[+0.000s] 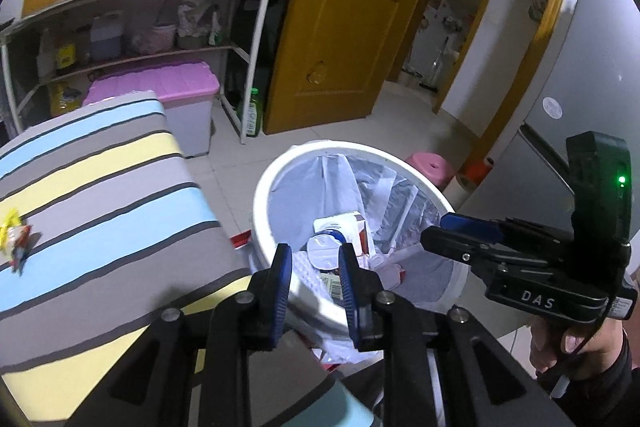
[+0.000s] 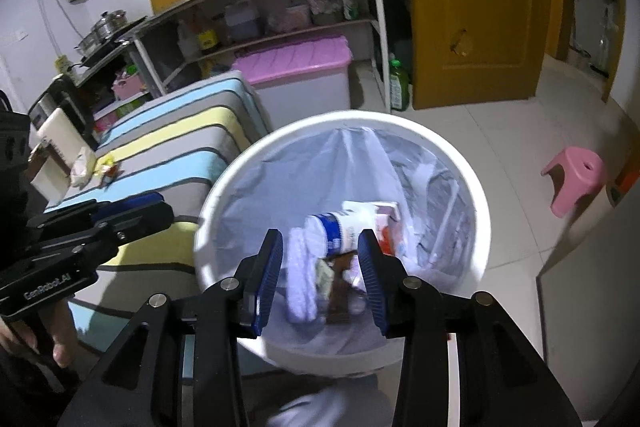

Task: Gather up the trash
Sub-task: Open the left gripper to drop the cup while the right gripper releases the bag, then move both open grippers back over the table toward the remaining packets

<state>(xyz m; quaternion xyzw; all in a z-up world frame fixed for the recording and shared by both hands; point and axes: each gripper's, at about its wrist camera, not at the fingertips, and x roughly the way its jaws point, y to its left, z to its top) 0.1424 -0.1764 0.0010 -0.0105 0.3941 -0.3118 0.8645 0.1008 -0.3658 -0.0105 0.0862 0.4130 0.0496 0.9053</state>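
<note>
A white bin (image 1: 264,195) (image 2: 224,179) with a clear liner stands on the floor beside a striped surface (image 1: 100,187). Inside it lie a red-and-white carton (image 1: 352,227) (image 2: 386,223), a white-and-blue cup (image 1: 324,251) (image 2: 336,231) and other scraps. My left gripper (image 1: 314,267) hovers over the bin's near rim, jaws apart with nothing between them. My right gripper (image 2: 322,255) hangs over the bin's mouth, open and empty; it also shows from the side as the right gripper (image 1: 436,231). A yellow-and-red wrapper (image 1: 16,239) (image 2: 106,167) and a white tissue (image 2: 82,169) lie on the striped surface.
Behind stand a metal shelf rack (image 1: 248,39) with bottles and bags, a pink-lidded storage box (image 1: 160,87), a green bottle (image 1: 252,113) and a yellow door (image 1: 340,27). A pink stool (image 2: 576,175) sits on the tiled floor to the right. A person's hand (image 1: 576,343) holds the right gripper.
</note>
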